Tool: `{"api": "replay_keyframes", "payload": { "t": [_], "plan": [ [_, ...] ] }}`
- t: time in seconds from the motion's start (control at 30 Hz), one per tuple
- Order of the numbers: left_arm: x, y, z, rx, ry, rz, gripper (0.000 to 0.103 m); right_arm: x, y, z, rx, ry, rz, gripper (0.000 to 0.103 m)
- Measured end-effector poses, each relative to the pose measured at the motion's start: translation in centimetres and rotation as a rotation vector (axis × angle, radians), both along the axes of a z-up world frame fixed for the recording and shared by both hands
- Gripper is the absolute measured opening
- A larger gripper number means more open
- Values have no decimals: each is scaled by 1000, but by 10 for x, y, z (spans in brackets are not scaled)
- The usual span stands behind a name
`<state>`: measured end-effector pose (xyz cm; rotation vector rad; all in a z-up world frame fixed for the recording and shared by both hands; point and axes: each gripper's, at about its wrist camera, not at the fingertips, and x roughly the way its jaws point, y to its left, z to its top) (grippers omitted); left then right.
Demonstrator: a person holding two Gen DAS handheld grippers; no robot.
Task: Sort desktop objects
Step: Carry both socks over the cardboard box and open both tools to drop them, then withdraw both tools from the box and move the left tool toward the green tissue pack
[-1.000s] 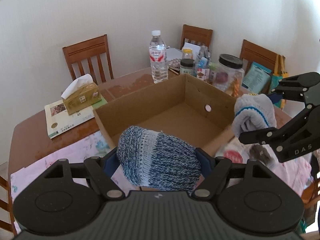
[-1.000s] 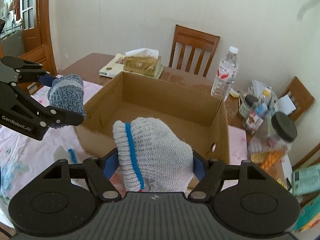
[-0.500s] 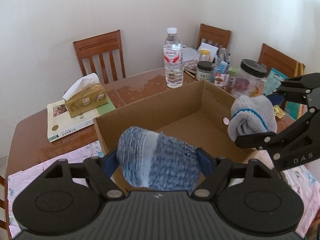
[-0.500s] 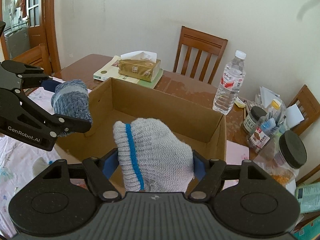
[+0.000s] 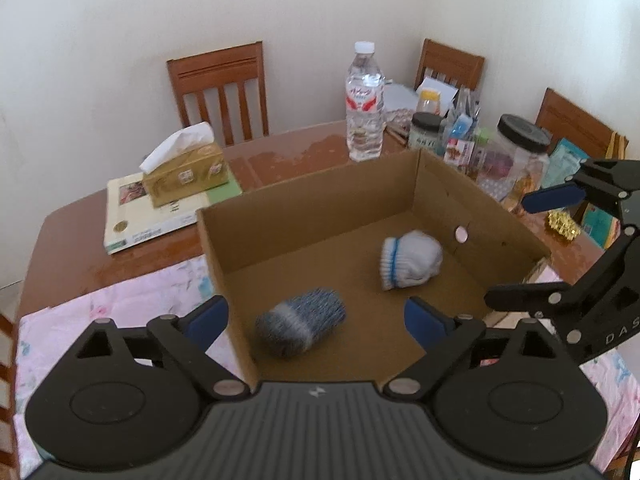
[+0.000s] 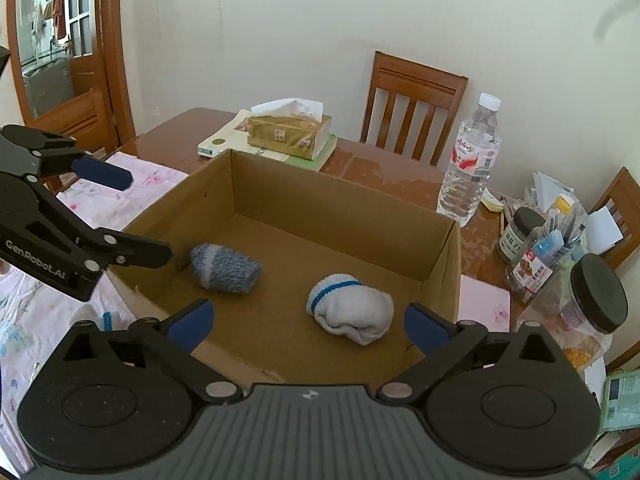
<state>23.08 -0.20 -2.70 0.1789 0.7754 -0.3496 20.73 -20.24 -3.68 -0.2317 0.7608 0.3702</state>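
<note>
Soft daylight, fisheye edges, socks blurred.

In front of you the box [image 6: 436, 264] sits on the table [image 6: 384, 176], two socks [image 6: 224, 268] [image 6: 352, 308] inside, apart. Behind it: tissues [image 6: 288, 136] on a book [image 6: 224, 140], a bottle [image 6: 472, 164] rightward.
</note>
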Motion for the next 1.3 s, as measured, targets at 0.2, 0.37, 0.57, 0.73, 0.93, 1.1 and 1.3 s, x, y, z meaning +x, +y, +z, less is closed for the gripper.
{"api": "replay_keyframes", "payload": {
  "t": [0.2,0.37,0.57,0.73,0.93,1.1,1.3],
  "plan": [
    [-24,11,-1,50,3,29,95,-20,8,-3,-1,12,-10,103],
    [-43,22,-8,46,30,29,95,-42,14,-6,-12,20,-35,103],
    [-65,31,-18,64,58,37,95,-67,19,-13,-16,43,-65,103],
    [-76,39,-26,74,69,58,95,-82,23,-19,-26,54,-88,103],
    [-86,48,-39,77,96,93,95,-96,32,-23,-44,45,-81,103],
    [-91,51,-54,81,132,119,95,-105,39,-26,-55,49,-75,103],
    [-95,54,-74,70,183,168,95,-115,45,-29,-60,39,-46,103]
  ]
}}
